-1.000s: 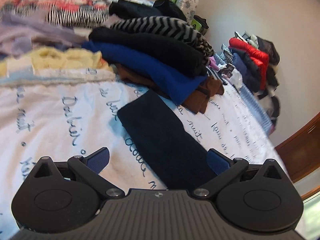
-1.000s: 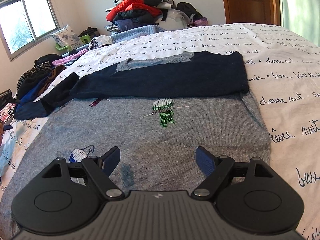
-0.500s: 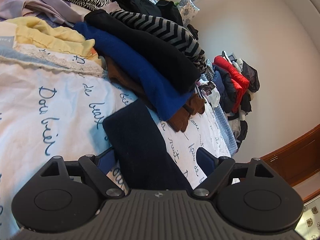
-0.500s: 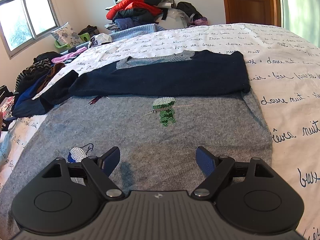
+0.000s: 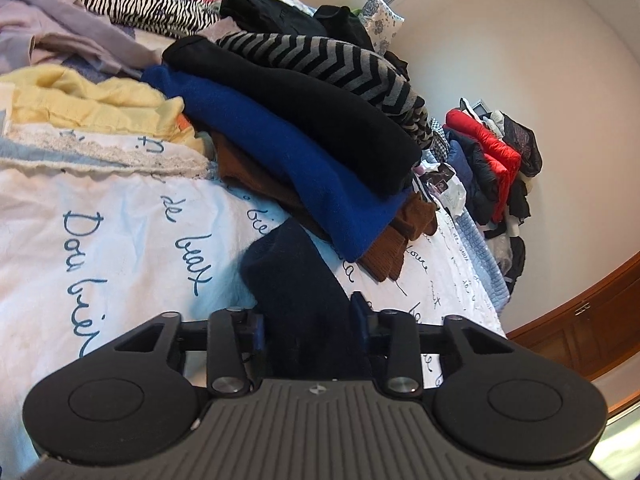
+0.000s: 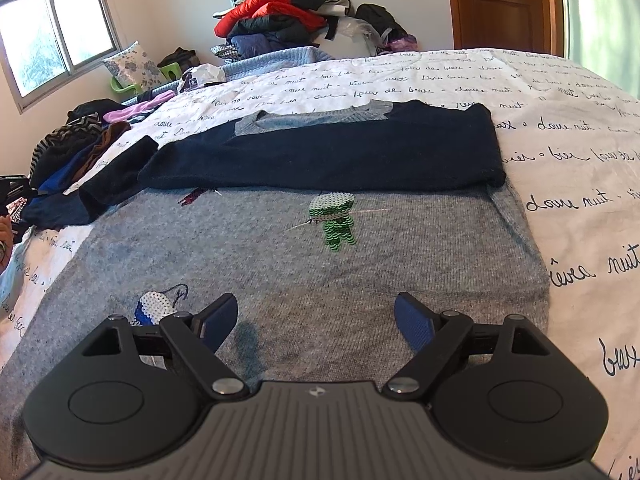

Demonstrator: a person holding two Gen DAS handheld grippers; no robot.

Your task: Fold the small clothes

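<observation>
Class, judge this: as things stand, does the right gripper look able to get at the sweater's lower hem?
Probably yes: the right gripper hovers open over the grey sweater, nothing lying between its fingers and the fabric below.

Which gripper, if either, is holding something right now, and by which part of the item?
The left gripper is shut on the dark navy sleeve of the grey sweater, near its cuff end. The right gripper is open above the sweater, holding nothing.

A home bedroom: bed (image 6: 560,92), clothes piles (image 6: 280,20), wooden door (image 6: 500,4).
</observation>
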